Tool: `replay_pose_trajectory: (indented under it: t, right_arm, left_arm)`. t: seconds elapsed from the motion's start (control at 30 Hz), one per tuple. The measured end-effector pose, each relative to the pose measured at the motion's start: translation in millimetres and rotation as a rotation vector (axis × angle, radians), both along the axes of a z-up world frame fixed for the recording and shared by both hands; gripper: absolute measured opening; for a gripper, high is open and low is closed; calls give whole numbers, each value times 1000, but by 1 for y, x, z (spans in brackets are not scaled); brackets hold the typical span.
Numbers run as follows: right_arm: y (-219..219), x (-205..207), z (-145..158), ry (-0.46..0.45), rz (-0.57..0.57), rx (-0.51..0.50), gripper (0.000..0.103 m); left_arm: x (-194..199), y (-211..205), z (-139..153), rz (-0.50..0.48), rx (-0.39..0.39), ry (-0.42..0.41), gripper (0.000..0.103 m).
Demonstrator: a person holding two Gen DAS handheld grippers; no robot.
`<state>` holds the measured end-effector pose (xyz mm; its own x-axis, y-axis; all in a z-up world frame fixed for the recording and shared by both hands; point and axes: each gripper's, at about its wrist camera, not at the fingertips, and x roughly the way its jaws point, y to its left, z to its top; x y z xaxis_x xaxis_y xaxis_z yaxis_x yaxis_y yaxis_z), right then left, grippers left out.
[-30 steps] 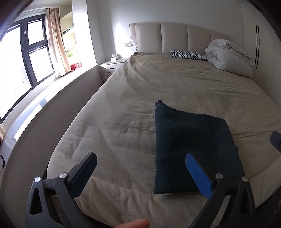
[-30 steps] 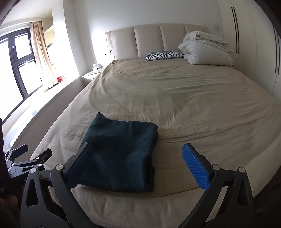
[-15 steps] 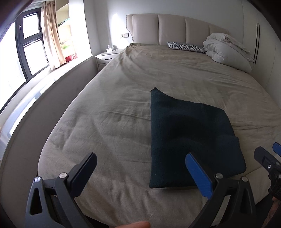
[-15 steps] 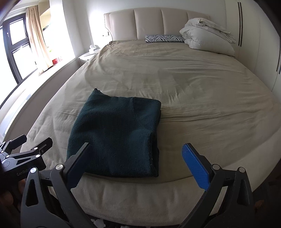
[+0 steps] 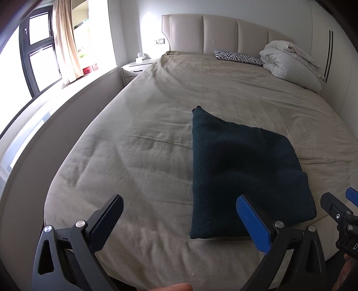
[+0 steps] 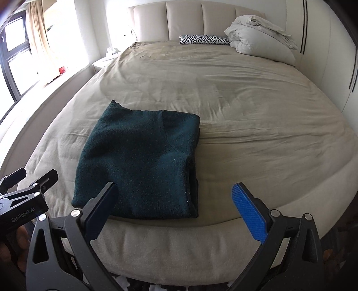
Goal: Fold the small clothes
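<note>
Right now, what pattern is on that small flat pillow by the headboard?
Black-and-white zebra stripes on the small flat pillow, clearest in the right wrist view.

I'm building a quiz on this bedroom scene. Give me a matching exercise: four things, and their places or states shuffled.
Things:
1. dark green garment
2. zebra-print pillow
3. white duvet
4. left gripper

Places or states:
A. bundled by the headboard
B. open, holding nothing
C. folded near the bed's foot
D. flat beside the duvet

Pairs: 1-C, 2-D, 3-A, 4-B

folded garment (image 6: 138, 161) on bed (image 6: 246, 116) near foot edge, pillows (image 6: 257, 38) at headboard (image 6: 194, 20)
</note>
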<state>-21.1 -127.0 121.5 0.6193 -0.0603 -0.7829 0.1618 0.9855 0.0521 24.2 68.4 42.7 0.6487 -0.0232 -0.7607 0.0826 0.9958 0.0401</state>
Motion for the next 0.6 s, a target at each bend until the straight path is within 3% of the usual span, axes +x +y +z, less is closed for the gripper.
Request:
replay_pose_trajectory:
  t: [0.6]
  right_arm:
    - [0, 2, -5, 13, -10, 3, 103]
  left_arm:
    - [0, -3, -7, -4, -1, 13, 103]
